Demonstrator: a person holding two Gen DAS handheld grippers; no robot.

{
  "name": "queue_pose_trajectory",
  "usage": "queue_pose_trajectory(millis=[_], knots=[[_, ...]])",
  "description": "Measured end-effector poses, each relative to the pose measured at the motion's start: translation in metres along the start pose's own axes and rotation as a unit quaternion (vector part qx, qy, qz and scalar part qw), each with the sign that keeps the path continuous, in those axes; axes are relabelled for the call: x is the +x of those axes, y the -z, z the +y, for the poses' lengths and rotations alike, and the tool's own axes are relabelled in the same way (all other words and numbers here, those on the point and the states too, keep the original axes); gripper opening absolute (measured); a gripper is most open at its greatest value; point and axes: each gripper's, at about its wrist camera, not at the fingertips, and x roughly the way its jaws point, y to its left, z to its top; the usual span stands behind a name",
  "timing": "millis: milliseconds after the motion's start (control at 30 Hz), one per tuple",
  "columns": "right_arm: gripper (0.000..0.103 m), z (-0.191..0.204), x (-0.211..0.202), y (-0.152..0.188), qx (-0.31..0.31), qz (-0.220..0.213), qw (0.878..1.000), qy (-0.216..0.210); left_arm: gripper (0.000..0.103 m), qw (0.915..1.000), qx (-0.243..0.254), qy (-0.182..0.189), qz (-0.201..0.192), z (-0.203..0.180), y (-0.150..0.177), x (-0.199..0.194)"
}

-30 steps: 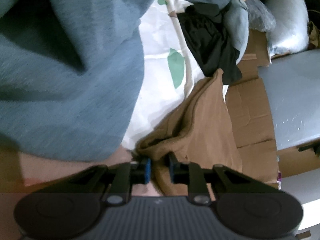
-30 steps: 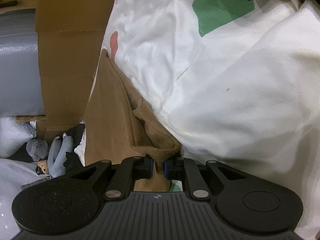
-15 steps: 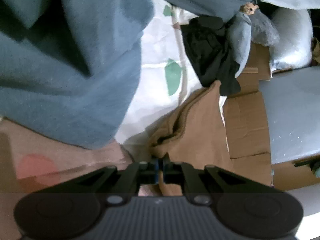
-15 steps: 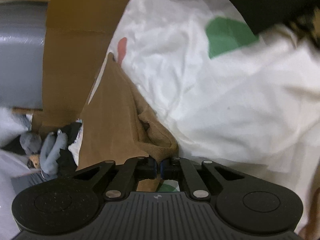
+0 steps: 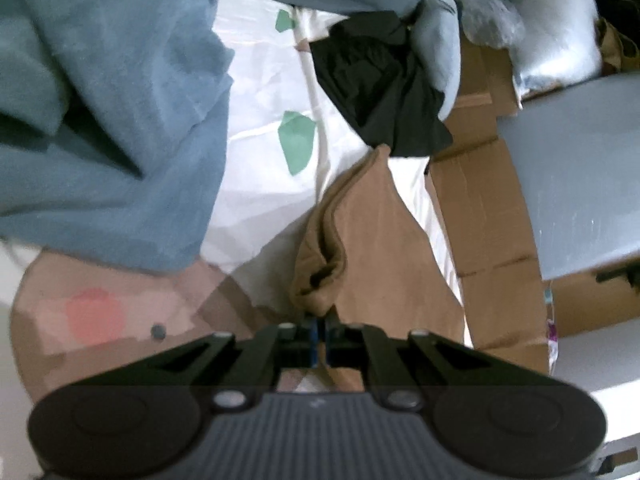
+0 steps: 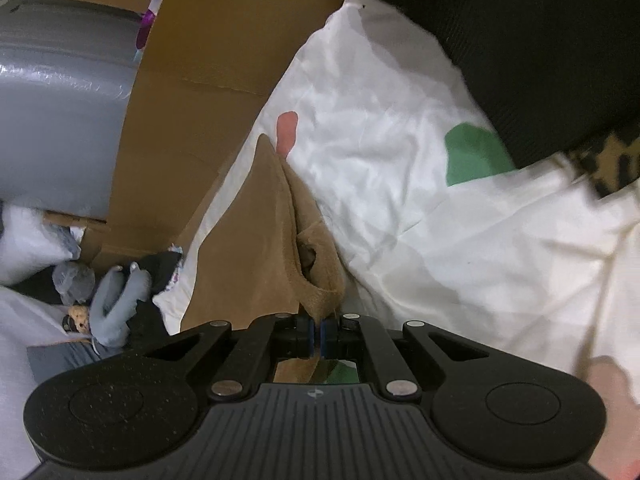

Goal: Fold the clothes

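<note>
I am clamping the left gripper (image 5: 319,326) and the right gripper (image 6: 318,328) on the brown garment (image 5: 372,240), which is hanging over the white sheet (image 6: 420,184) beside cardboard (image 5: 480,208). No writing is showing anywhere legibly.

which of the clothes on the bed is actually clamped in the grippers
The tan garment: the left gripper and right gripper are both shut on it. The blue garment and black garment lie ungripped.
</note>
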Motion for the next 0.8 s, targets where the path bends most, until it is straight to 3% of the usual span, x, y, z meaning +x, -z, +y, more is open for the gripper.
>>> queue_pose_trajectory(millis=[433,800], knots=[[0.001,-0.001,-0.057,-0.002,-0.028,-0.002,0.999,0.042,0.003,0.9979,0.021,-0.021,0.057,0.001,0.049,-0.025],[0.001,0.003,-0.083,-0.003,-0.043,-0.006,0.998,0.048,0.003,0.9938,0.056,-0.046,0.085,-0.006,0.055,-0.031]])
